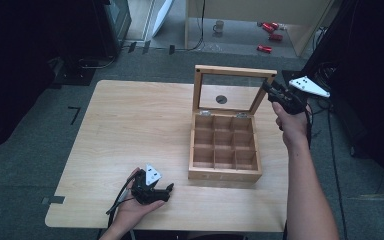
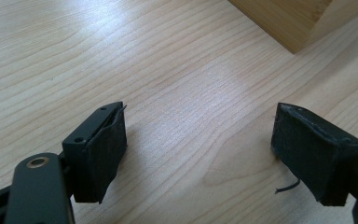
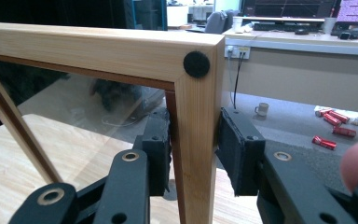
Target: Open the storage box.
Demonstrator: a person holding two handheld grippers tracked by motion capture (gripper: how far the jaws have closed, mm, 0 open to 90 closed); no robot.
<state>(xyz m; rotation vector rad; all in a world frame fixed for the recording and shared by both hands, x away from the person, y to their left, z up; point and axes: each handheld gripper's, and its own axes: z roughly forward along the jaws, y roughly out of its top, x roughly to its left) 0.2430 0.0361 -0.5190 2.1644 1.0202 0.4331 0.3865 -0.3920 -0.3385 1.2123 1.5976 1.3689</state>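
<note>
A wooden box (image 1: 224, 172) with several empty compartments stands on the table, its glass-paned lid (image 1: 232, 71) raised upright. My right gripper (image 1: 272, 93) is shut on the lid's right frame rail (image 3: 195, 140) near the top corner, one pad on each side of the wood. A round black felt pad (image 3: 196, 64) marks that corner. My left gripper (image 1: 170, 189) rests low over the table near the front edge, left of the box, jaws wide open with bare wood between them (image 2: 198, 140). A corner of the box (image 2: 289, 18) shows ahead of it.
The light wooden table (image 1: 130, 125) has free room on its left half. On the floor beyond it lie red cans (image 1: 265, 48) and a mug (image 1: 219, 26). Dark equipment stands at the far left and right.
</note>
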